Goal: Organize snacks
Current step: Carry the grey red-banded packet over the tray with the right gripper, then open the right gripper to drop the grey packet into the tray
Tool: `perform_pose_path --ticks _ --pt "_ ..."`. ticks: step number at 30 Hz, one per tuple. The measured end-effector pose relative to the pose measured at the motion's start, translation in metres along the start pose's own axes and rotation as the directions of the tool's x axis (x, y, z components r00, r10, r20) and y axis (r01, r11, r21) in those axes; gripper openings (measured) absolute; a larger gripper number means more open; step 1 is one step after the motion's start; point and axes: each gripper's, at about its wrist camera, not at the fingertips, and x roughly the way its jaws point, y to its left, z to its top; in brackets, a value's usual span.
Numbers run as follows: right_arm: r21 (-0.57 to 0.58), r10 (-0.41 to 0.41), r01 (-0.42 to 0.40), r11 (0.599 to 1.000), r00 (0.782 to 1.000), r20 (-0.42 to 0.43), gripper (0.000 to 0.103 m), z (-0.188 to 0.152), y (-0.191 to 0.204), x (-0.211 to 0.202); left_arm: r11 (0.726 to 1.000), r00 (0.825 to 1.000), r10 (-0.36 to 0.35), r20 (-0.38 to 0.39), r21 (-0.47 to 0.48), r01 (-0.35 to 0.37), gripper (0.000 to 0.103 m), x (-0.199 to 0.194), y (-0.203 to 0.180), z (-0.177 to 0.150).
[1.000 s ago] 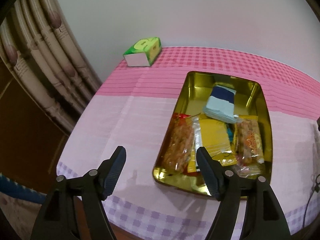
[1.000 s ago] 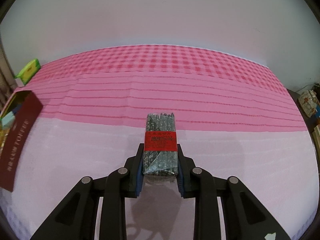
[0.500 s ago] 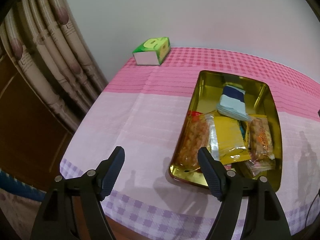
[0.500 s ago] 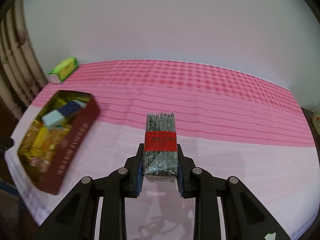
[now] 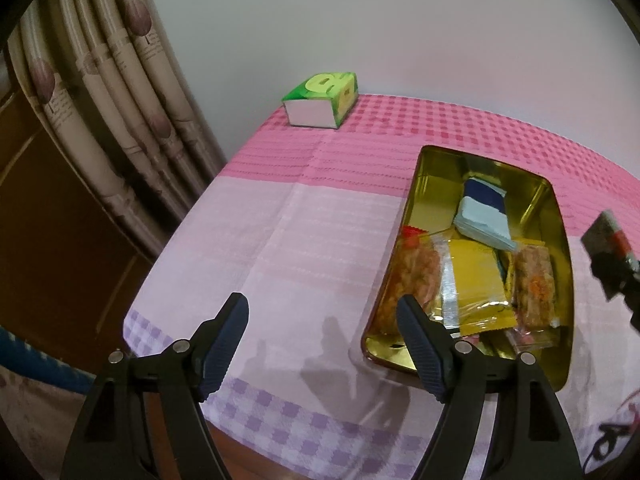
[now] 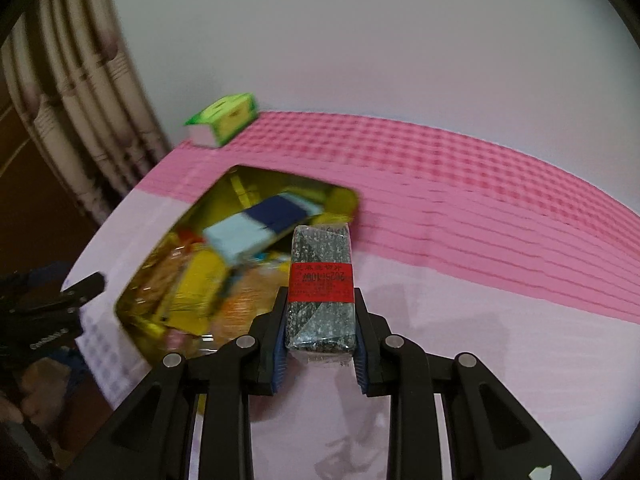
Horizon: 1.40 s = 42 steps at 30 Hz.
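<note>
Right claw (image 6: 320,338): clenched on a speckled grey snack bar (image 6: 322,286) with a red label band; both pads press its long sides, and the bar sticks out forward past the fingertips.
Snack bar position: held in the air, its far end over the right edge of the gold tin (image 6: 344,198), not touching the tin or the cloth.
Left claw (image 5: 322,346): released, jaws standing wide apart with nothing between them; it hangs over the near left part of the worktop, its right finger (image 5: 420,344) in front of the tin's near left corner.
Gold tin: an open rectangular tin (image 5: 434,168) with a dark red outer wall, sitting on the worktop close to the near edge, its long side running away from that edge.
Tin contents: a clear pack of orange crisps (image 5: 414,276) along the left wall, a yellow packet (image 5: 474,276) beside it, another clear orange pack (image 5: 534,284) on the right, and a blue and pale-blue packet (image 5: 482,212) lying across them toward the far end; the far left part of the tin floor is bare.
Worktop: covered by a cloth (image 5: 304,216) that is pink check at the far side, pale pink in the middle and lilac check at the near edge.
Green box: a green carton (image 5: 320,98) at the far left corner of the worktop, against the wall.
Curtain: beige pleated folds (image 5: 100,92) hang left of the worktop.
</note>
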Motion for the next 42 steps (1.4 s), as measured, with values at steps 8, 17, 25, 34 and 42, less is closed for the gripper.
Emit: perform_pose_path --ticks 8,17,25,34,42 --pt "-0.04 0.045 -0.047 0.998 0.998 -0.034 0.025 -0.003 0.047 0.017 0.999 1.0 0.0 0.001 -0.036 0.0 0.077 0.002 0.011 0.001" --pt "-0.01 0.026 -0.027 1.0 0.997 -0.077 0.025 -0.003 0.061 0.04 0.998 1.0 -0.02 -0.011 -0.058 0.019 0.077 0.006 0.017 0.002" --pt "0.0 0.013 -0.013 1.0 0.997 -0.074 0.027 -0.005 0.065 0.047 0.999 1.0 -0.018 -0.012 -0.051 0.017 0.077 0.005 0.015 0.001" --pt "-0.013 0.025 -0.026 1.0 0.998 -0.056 0.038 -0.005 0.068 0.043 1.0 1.0 -0.019 -0.002 -0.018 0.019 0.077 0.004 0.007 0.0" --pt "-0.027 0.015 -0.016 1.0 1.0 -0.022 0.068 -0.005 0.07 0.027 1.0 1.0 -0.02 0.007 0.009 0.02 0.077 0.0 -0.001 -0.002"
